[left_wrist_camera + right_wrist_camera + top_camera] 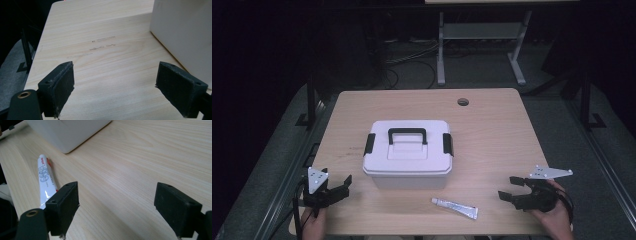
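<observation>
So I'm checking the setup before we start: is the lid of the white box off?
No, the white box is shut in the high view, with its lid seated and both black side latches down.

A box (408, 152) is set at the middle of the surface (492, 135). A tube (455, 207) is laid just before it, toward the right. Hand-held grippers are held at the near corners, left (340, 183) and right (508, 188).

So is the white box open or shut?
Shut. The lid sits flat on the box, its black handle lies on top, and a black clip on each side is folded down against it.
</observation>
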Action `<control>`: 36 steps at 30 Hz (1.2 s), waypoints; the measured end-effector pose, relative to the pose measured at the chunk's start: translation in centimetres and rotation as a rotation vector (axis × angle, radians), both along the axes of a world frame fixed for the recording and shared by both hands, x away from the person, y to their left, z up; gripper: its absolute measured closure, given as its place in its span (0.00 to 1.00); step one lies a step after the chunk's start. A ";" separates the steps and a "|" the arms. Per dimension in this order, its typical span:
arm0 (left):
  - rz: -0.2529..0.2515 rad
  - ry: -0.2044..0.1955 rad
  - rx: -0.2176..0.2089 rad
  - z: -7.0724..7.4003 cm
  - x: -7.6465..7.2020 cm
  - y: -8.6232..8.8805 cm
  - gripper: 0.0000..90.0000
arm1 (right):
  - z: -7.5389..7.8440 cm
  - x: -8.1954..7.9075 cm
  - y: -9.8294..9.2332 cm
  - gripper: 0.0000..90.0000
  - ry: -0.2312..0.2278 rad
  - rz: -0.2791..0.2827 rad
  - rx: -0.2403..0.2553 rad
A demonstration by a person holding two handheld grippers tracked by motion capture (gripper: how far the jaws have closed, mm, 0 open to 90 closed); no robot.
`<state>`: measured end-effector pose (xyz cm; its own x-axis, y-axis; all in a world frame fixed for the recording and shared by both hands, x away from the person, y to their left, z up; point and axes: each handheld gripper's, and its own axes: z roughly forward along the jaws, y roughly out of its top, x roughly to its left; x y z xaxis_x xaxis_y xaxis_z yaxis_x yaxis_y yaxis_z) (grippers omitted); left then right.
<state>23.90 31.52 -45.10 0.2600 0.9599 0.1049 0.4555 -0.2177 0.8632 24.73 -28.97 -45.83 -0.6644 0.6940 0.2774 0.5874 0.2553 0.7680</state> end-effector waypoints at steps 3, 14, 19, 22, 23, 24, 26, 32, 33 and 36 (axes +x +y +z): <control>-0.007 0.009 -0.004 -0.1 0.0 0.1 0.16 | 0.0 0.0 -0.1 0.22 0.007 -0.004 -0.001; -0.025 0.011 -0.015 -0.1 -0.1 0.3 0.16 | 0.6 -0.3 0.3 0.22 -0.013 0.005 -0.013; -0.016 0.002 -0.017 0.0 -0.3 0.6 0.16 | 0.9 -0.2 0.5 0.22 -0.024 0.015 -0.016; -0.011 -0.003 -0.019 0.0 -0.3 0.7 0.16 | 1.5 -0.1 0.5 0.21 -0.036 0.019 -0.030; -0.009 -0.007 -0.024 0.1 -0.4 0.8 0.16 | 1.7 0.0 0.6 0.21 -0.043 0.022 -0.026; -0.009 -0.007 -0.024 0.1 -0.4 0.8 0.16 | 1.7 0.0 0.6 0.21 -0.043 0.022 -0.026; -0.007 -0.014 -0.022 0.1 -0.4 0.8 0.16 | 2.2 0.3 0.8 0.21 -0.046 0.033 -0.032; -0.008 -0.014 -0.019 0.1 -0.4 0.8 0.16 | 3.0 1.1 1.3 0.21 -0.039 0.062 -0.049; -0.008 -0.014 -0.019 0.1 -0.4 0.8 0.16 | 3.1 1.2 1.4 0.20 -0.033 0.066 -0.054; -0.008 -0.011 -0.016 0.1 -0.4 1.0 0.16 | 3.6 1.6 1.8 0.18 -0.022 0.088 -0.073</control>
